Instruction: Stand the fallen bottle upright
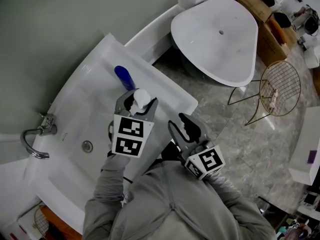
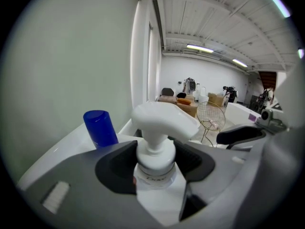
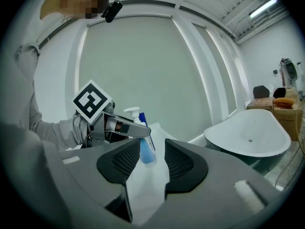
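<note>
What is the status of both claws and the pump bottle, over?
Left claw shut on pump bottle neck. Right claw shut, empty. Bottle upright in grip. Blue bottle close by.

The only print is on the white pump bottle [image 2: 155, 166], low in the middle of the left gripper view: a short dark word on the label under its collar, too blurred to read for certain. In the head view, the marker cube [image 1: 127, 136] at centre and the second marker cube [image 1: 205, 162] to its right show only black-and-white square codes.
</note>
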Action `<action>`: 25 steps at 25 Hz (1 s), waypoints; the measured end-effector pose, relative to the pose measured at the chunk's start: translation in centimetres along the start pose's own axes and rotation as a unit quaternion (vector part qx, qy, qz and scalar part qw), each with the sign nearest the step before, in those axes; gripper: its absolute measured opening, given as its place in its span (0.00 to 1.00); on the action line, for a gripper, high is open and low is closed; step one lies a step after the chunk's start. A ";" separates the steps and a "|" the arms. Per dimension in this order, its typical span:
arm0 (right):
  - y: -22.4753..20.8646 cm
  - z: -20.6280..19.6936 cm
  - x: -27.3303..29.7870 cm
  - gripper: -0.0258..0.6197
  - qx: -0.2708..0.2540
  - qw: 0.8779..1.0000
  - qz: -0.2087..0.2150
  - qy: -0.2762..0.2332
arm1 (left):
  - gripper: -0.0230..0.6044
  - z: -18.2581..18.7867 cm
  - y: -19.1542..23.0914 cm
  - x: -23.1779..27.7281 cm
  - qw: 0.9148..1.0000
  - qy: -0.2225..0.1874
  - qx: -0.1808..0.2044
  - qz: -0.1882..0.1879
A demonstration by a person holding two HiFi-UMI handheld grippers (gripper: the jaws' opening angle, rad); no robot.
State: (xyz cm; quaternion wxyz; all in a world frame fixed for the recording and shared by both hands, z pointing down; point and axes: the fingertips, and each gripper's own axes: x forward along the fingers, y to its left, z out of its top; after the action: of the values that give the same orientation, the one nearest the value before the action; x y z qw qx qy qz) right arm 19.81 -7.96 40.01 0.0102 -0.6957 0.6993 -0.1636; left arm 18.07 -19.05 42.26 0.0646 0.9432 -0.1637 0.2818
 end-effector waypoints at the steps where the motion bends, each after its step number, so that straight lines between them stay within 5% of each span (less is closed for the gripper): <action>1: -0.4 0.1 0.0 0.29 -0.001 1.000 -0.003 -0.002 | 0.49 -0.1 -0.1 0.4 1.000 0.002 0.000 0.000; 13: -2.6 -0.3 -0.2 0.29 0.009 0.999 -0.031 0.001 | 0.49 -2.0 -0.6 3.7 0.999 0.031 0.023 0.004; 25: -2.3 -0.6 0.3 0.29 0.005 0.999 -0.033 0.006 | 0.50 -1.8 -0.7 4.0 1.000 0.017 0.025 -0.001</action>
State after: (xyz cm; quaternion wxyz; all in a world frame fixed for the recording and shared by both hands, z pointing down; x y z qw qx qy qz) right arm 21.90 -8.06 41.23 0.0035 -0.7174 0.6752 -0.1715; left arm 20.60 -19.12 45.95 0.0439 0.9399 -0.1546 0.3013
